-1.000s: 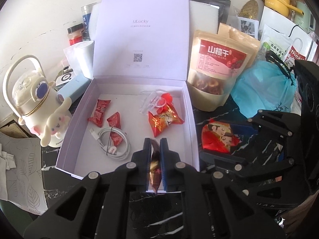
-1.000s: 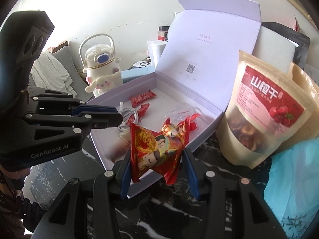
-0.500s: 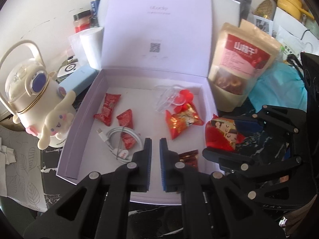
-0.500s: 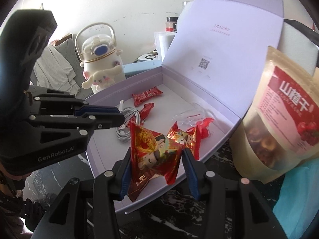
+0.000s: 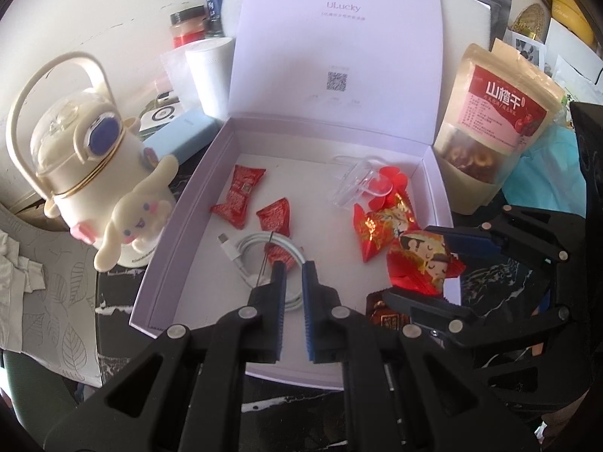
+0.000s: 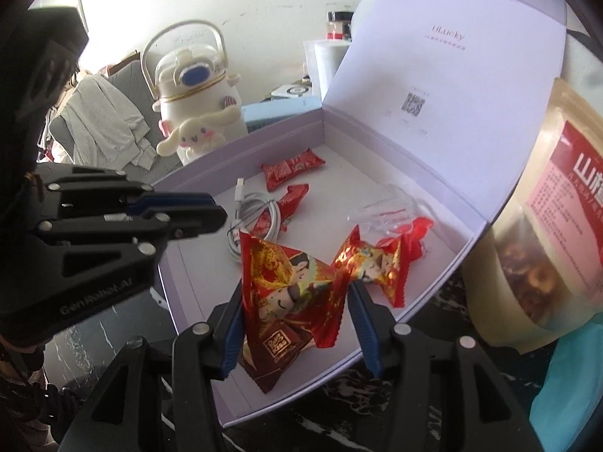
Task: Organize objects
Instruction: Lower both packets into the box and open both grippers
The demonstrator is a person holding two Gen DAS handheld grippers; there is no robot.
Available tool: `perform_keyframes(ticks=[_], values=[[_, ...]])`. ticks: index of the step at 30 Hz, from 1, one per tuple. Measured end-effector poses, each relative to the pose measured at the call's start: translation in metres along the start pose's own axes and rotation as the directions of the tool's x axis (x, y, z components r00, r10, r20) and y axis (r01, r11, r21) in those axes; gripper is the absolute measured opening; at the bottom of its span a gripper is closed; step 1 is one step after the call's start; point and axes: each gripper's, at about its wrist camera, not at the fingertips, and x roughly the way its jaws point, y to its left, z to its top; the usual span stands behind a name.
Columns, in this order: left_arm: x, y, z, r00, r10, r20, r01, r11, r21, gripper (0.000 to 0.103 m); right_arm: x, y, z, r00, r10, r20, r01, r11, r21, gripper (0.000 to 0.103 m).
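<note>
So the lavender box sits open on the dark marble table, lid propped up at the far side. The right gripper is over the box's near right corner with the big red cartoon snack bag standing between its blue pads. Its jaws have just been opening: the right pad looks clear of the foil, while the left pad seems to be right against the bag's edge, so I can't really call it a squeeze any more. The bag's bottom hangs down inside the box wall.

The left gripper is closed up with nothing in it, only a thin slit between the pads, hovering over the near middle of the box, right above the coiled white cable. Just to its right, on the box floor, lies a small dark brown candy packet, partly hidden under the right gripper's lower finger.

Other stuff inside: 2 small red packets near the cable, a clear plastic clip, and another red-gold snack bag just beyond the held one. Outside, a cream bottle with a plush dog sits left of the box and a hawthorn pouch stands to the right.
</note>
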Motion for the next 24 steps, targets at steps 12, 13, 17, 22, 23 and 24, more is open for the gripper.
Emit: perform_keyframes(ticks=[12, 13, 17, 22, 23, 24], values=[[-0.019, 0.009, -0.009, 0.998, 0.062, -0.013, -0.063, 0.997, -0.055, 0.026, -0.02, 0.006, -0.003, 0.998, -0.049, 0.03, 0.049, 0.999, -0.003, 0.069], [-0.021, 0.009, -0.009, 0.997, 0.072, -0.013, -0.072, 0.996, -0.059, 0.03, -0.022, 0.006, -0.004, 0.998, -0.051, 0.034, 0.051, 0.999, 0.0, 0.069], [-0.03, 0.007, -0.01, 0.997, 0.081, 0.002, -0.081, 0.995, -0.065, 0.034, -0.029, 0.003, -0.007, 0.997, -0.062, 0.036, 0.061, 0.998, 0.017, 0.069], [-0.038, 0.004, -0.011, 0.996, 0.088, 0.009, -0.087, 0.993, -0.073, 0.04, -0.043, -0.002, -0.011, 0.995, -0.089, 0.05, 0.087, 0.995, 0.044, 0.069], [-0.039, 0.003, -0.011, 0.996, 0.089, 0.011, -0.088, 0.993, -0.075, 0.04, -0.046, -0.002, -0.011, 0.994, -0.094, 0.055, 0.092, 0.995, 0.047, 0.069], [-0.041, 0.001, -0.011, 0.996, 0.092, 0.012, -0.09, 0.993, -0.077, 0.042, -0.049, -0.002, -0.012, 0.993, -0.1, 0.06, 0.097, 0.994, 0.049, 0.069]])
